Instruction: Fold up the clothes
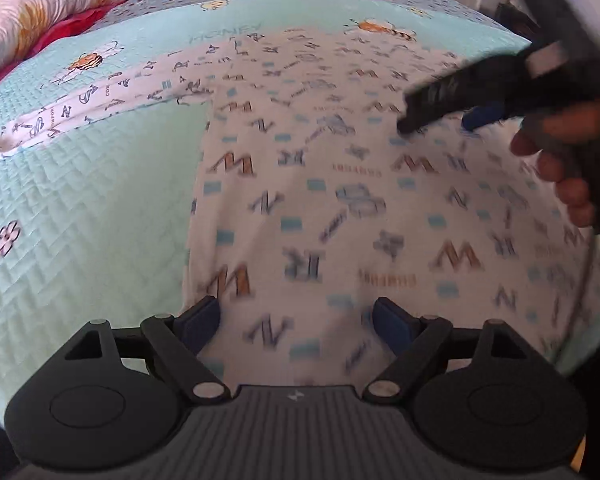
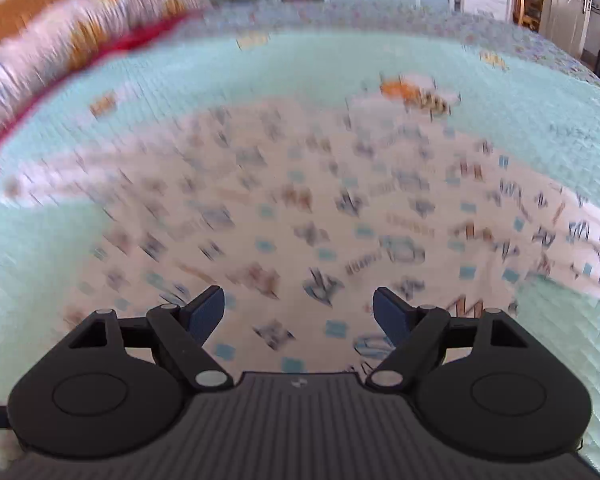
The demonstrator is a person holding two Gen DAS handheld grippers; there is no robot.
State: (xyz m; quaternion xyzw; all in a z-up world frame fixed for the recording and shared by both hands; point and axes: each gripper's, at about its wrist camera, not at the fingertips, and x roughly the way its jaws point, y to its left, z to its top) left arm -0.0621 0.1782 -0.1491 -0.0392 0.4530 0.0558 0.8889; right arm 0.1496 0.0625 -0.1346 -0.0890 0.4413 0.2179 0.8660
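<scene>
A white long-sleeved cotton top with brown and blue letters printed on it (image 1: pixel 320 184) lies spread flat on a pale green quilted bed cover with bee pictures (image 1: pixel 84 208). The body of the top is right under and ahead of the left claw (image 1: pixel 296 320), and one sleeve (image 1: pixel 100 100) reaches far out to that claw's front left. In the right wrist view the other sleeve (image 2: pixel 580 240) runs off to the front right of the right claw (image 2: pixel 298 312). Both claws are wide apart, with the blue pads far from each other, and neither one has hold of anything. From the left wrist view the right claw shows up ahead and to the right, with a hand (image 1: pixel 556 160) around its handle, low over the cloth. The right wrist view is very blurry, so the right claw seems to be moving fast. The top looks flat, not folded, with both sleeves out; the pictures do not tell if a fold is coming or if it was just smoothed out. To fold it well, I think each claw should pinch only a thin edge of cloth, near a shoulder or the bottom hem, and close fully before lifting. Lift low and slow so the cloth does not bunch. Lay the edges straight on each other. A pink flowered pillow (image 1: pixel 32 12) sits far ahead on the left, out of the way.
</scene>
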